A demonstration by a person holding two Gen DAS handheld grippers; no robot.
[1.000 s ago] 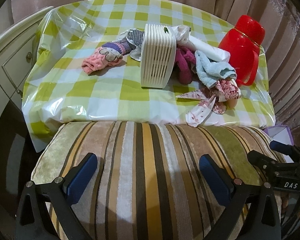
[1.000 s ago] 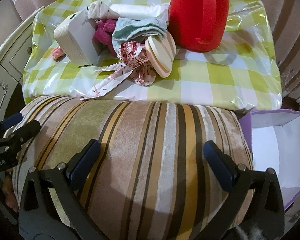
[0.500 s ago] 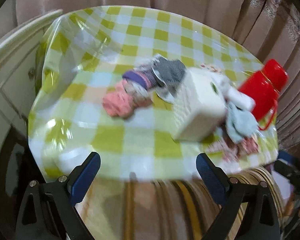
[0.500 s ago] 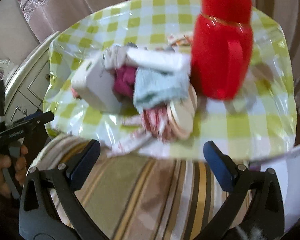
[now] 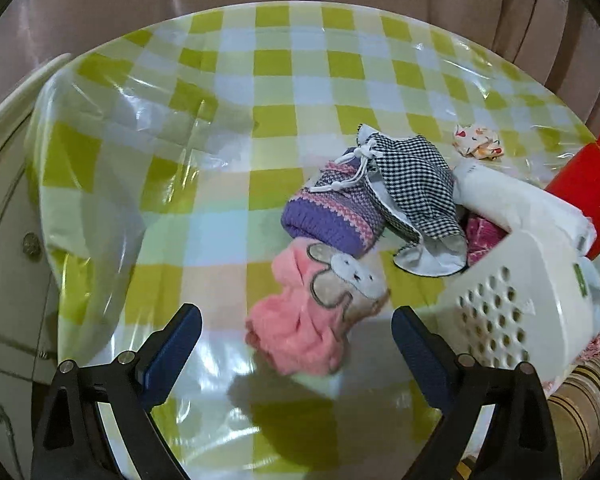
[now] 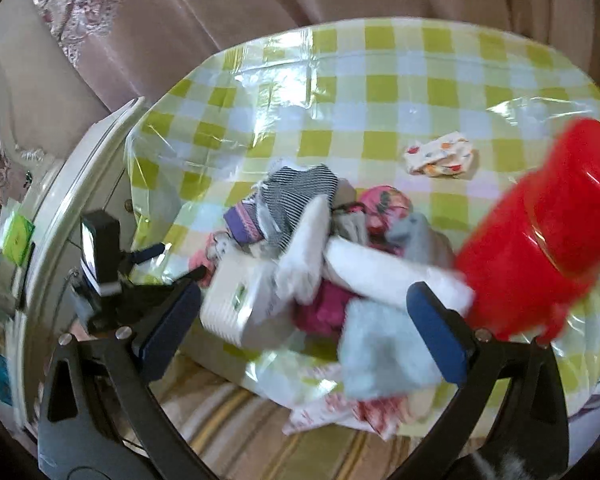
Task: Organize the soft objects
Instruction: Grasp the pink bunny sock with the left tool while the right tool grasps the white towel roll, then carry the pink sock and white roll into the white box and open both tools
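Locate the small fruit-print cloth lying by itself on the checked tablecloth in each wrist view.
Left wrist view: the fruit-print cloth lies upper right, beyond the checked pouch.
Right wrist view: it lies right of centre, upper left of the red flask.
Shared landmark: the red flask, nearer the camera than the cloth in both views.

Crumpled pink sock [image 5: 300, 336], purple knit [image 5: 332, 216] and checked pouch [image 5: 416, 184] lay touching beside a tipped white basket [image 5: 516, 304].
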